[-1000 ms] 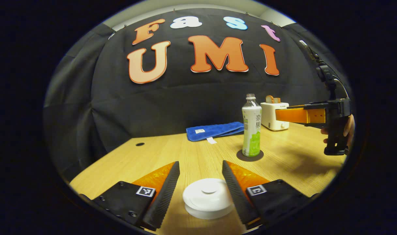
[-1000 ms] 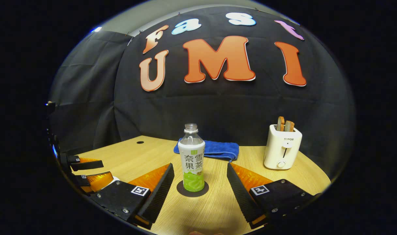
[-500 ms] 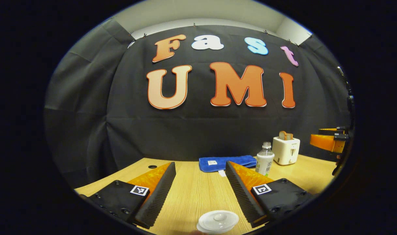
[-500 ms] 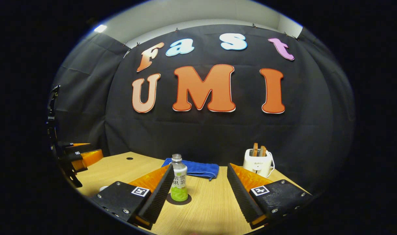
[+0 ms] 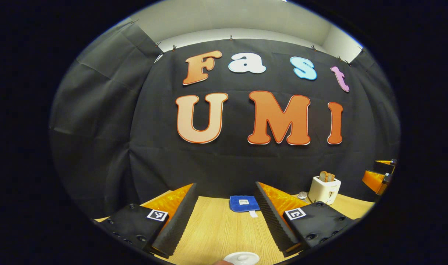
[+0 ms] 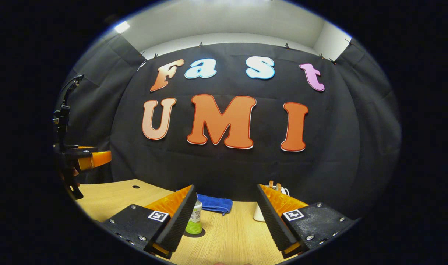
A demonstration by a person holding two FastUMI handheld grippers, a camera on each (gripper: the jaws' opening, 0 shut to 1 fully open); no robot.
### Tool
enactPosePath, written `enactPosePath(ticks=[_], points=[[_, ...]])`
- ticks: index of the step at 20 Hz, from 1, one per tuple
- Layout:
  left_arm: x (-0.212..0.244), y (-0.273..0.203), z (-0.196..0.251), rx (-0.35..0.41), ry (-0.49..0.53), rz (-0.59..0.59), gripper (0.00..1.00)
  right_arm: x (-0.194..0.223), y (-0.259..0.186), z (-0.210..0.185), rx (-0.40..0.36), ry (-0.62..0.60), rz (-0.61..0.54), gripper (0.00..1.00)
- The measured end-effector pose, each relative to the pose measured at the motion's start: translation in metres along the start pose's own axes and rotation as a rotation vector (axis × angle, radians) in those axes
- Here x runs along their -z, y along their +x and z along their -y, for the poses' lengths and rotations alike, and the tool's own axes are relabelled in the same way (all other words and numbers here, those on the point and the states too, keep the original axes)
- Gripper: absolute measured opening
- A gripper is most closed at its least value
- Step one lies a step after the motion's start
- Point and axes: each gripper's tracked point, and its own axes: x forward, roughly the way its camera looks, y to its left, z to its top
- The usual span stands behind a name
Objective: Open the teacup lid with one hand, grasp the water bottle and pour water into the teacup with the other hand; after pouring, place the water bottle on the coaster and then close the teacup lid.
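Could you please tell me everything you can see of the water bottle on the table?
In the right gripper view the water bottle stands upright on a dark round coaster on the wooden table. Its label looks white above and green below. The right gripper's finger hides its left side and top. Nothing grips it. A blue towel lies behind.

in the left gripper view the left gripper [image 5: 225, 217] is held above the table, its two fingers spread wide apart with nothing between them. the right gripper [image 5: 379, 176] shows at the far right edge of that view, raised. in the right gripper view the right gripper [image 6: 225, 217] also has its fingers wide apart and empty. the left gripper [image 6: 87, 159] shows at the left edge there, level, with a hand [image 6: 67, 173] gripping its handle below.
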Motion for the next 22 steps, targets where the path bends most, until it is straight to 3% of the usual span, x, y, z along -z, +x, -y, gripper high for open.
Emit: enactPosePath(ticks=[2, 5, 6, 7, 8, 10, 12, 14, 16, 22], points=[[-0.004, -0.001, 0.0, -0.012, 0.014, 0.01, 0.99, -0.005, -0.002, -0.004, 0.004, 0.024, 0.016, 0.96], [-0.003, -0.004, 0.001, -0.018, 0.017, 0.004, 0.95, -0.004, -0.002, 0.004, 0.054, 0.036, 0.013, 0.93], [-0.002, -0.005, -0.003, -0.031, 0.024, 0.002, 0.98, -0.005, -0.003, 0.005, 0.069, 0.036, 0.018, 0.97], [-0.002, -0.006, -0.003, -0.035, 0.033, 0.002, 0.95, -0.006, -0.003, 0.005, 0.072, 0.028, 0.023, 0.97], [-0.001, -0.009, -0.002, -0.03, 0.041, -0.001, 0.98, -0.004, -0.003, 0.005, 0.079, 0.02, 0.024, 0.97], [0.002, -0.01, 0.006, -0.004, 0.052, -0.003, 0.95, 0.002, -0.002, 0.005, 0.087, 0.016, 0.014, 0.97], [0.004, -0.012, 0.009, 0.0, 0.079, 0.003, 0.98, 0.008, 0.0, 0.002, 0.08, 0.03, 0.0, 0.97], [0.004, -0.016, 0.013, 0.005, 0.1, 0.014, 0.95, 0.011, 0.001, 0.0, 0.072, 0.048, -0.005, 0.97], [0.004, -0.015, 0.019, 0.018, 0.105, 0.022, 0.98, 0.015, 0.002, -0.002, 0.067, 0.059, -0.014, 0.97], [0.006, -0.015, 0.026, 0.032, 0.091, 0.025, 0.95, 0.013, 0.003, -0.004, 0.06, 0.057, -0.007, 0.97]])
